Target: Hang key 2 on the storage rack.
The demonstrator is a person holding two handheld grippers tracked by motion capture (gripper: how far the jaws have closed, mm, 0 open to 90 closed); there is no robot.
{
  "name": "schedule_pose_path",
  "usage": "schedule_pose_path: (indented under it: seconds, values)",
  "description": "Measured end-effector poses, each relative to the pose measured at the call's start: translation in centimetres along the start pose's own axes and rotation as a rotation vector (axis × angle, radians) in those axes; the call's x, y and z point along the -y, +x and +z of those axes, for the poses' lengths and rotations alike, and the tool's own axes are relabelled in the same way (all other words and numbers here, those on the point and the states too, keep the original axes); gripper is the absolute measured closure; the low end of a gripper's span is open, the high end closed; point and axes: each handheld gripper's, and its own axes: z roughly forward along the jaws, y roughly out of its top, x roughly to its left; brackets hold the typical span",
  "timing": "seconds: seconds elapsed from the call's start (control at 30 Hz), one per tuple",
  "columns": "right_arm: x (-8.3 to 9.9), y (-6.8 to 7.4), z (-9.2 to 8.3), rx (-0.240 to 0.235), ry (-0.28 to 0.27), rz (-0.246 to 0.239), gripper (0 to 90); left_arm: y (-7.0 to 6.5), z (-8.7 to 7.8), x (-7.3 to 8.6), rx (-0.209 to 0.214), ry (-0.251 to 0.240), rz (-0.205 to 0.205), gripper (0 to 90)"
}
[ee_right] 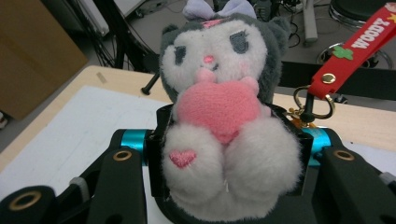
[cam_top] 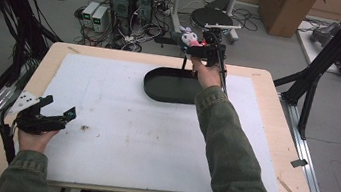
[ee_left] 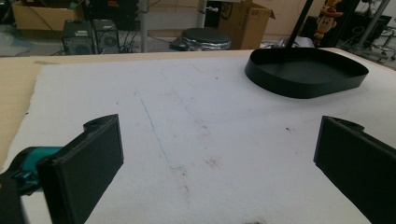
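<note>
Jaws of right gripper (ee_right: 224,186) clamped on plush toy (ee_right: 224,116), squeezing soft lower body for secure carry (red strap (ee_right: 359,46) dangles). Toy held aloft beyond black tray (cam_top: 169,87), likely its destination. Left gripper (cam_top: 57,113) jaws apart, empty, parked low over desk (cam_top: 119,119).

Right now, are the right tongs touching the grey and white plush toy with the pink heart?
Touching: in the right gripper view the right tongs press both sides of the plush toy.
</note>
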Motion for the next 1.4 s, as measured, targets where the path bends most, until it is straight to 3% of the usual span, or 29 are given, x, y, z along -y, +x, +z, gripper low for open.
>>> schedule_pose_path:
  seconds: [0.07,0.13,0.2,0.27,0.33,0.5,0.63,0.7,0.77,0.93,1.2,1.4]
  values:
    - [0.1,-0.4,0.5,0.003,0.009,0.016,48.5,0.0,0.0,0.0,0.001,0.002,0.0,1.8]
    - [0.1,-0.4,0.8,0.011,0.014,0.001,46.5,0.0,0.1,0.0,0.001,0.004,-0.001,1.8]
    - [0.1,-0.3,0.9,0.024,-0.01,-0.003,41.1,0.0,0.1,0.0,0.002,0.007,0.001,1.8]
    - [0.1,-0.3,0.6,0.021,-0.049,0.003,32.7,0.0,0.1,0.1,0.011,0.011,-0.004,1.8]
    - [0.1,-0.3,0.2,0.02,-0.075,0.008,29.6,-0.1,0.1,0.1,0.012,0.019,0.003,1.8]
    - [0.5,-0.6,-1.0,0.022,-0.08,-0.022,21.6,-0.1,0.1,0.1,0.009,0.014,0.003,1.8]
    - [0.7,-0.8,-1.5,-0.025,-0.039,-0.045,10.2,-0.1,0.1,0.1,0.011,0.016,0.007,1.9]
    - [0.9,-0.7,-1.8,-0.053,-0.037,-0.072,9.6,-0.2,0.1,0.1,0.012,0.017,0.005,1.9]
    - [1.4,-0.6,-1.8,-0.084,-0.045,-0.1,1.3,-0.2,0.1,0.1,0.011,0.017,0.002,1.9]
    - [2.4,-0.4,-1.5,-0.101,0.005,-0.133,1.1,-0.2,0.2,0.1,0.011,0.02,0.006,1.8]
    - [3.0,-0.3,-1.9,-0.139,0.02,-0.194,1.2,-0.1,0.2,0.1,0.013,0.027,0.009,1.9]
    - [4.1,-1.2,-3.1,-0.119,0.066,-0.201,1.2,-0.1,0.2,0.1,0.014,0.026,0.009,1.8]
